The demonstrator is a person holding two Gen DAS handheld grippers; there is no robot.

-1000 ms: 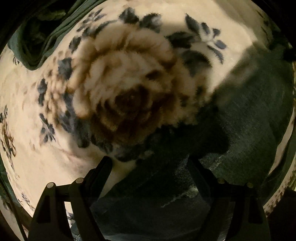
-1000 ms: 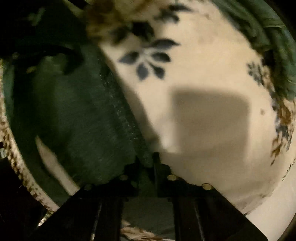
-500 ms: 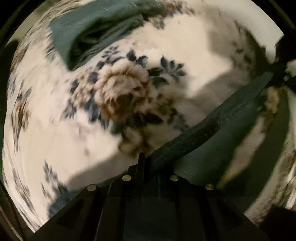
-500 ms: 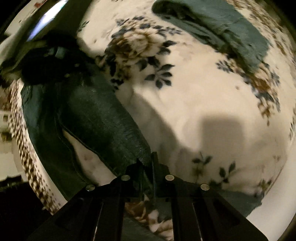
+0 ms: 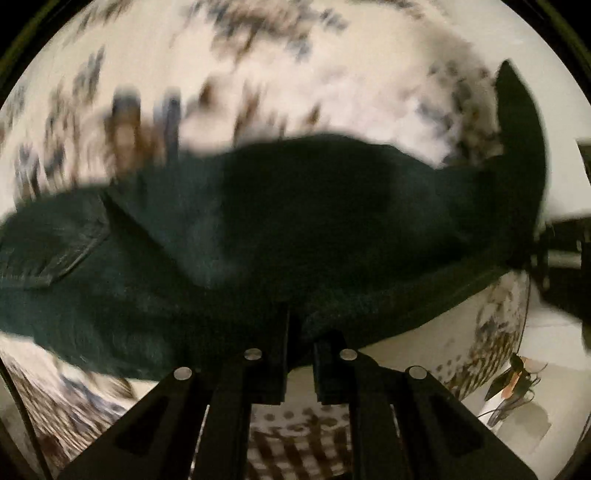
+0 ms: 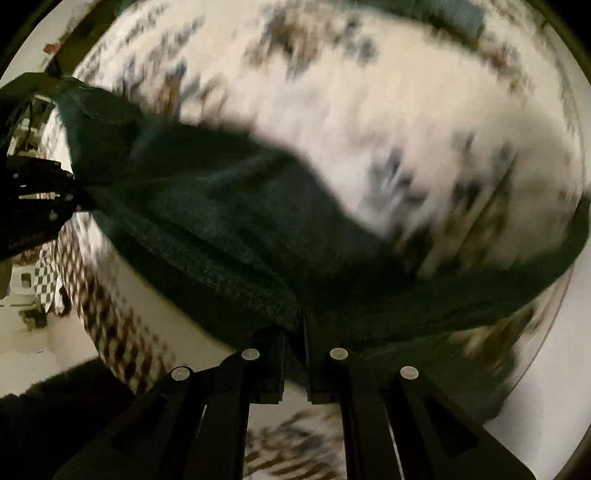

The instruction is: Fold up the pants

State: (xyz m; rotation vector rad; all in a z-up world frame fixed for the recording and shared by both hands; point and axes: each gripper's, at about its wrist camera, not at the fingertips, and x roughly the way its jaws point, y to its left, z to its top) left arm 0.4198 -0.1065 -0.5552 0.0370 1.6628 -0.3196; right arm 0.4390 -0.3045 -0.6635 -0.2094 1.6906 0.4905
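The dark green pants [image 5: 258,229] hang stretched between both grippers above a cream floral blanket [image 5: 295,74]. My left gripper [image 5: 300,332] is shut on the pants' edge; a back pocket [image 5: 62,254] shows at the left. My right gripper [image 6: 297,332] is shut on another edge of the pants [image 6: 221,229]. In the right wrist view the left gripper [image 6: 33,199] shows at the far left, holding the other end. In the left wrist view the right gripper [image 5: 565,251] shows at the far right. Both views are blurred by motion.
The blanket [image 6: 406,129] covers the bed, with a brown checked border [image 6: 110,332] at its edge. A second green garment [image 6: 454,18] lies at the far side. Pale floor [image 5: 535,369] with cables lies beyond the bed's edge.
My left gripper, open a second ago, has shut on the pants. Both grippers have lifted the pants off the blanket and pulled them taut between them.
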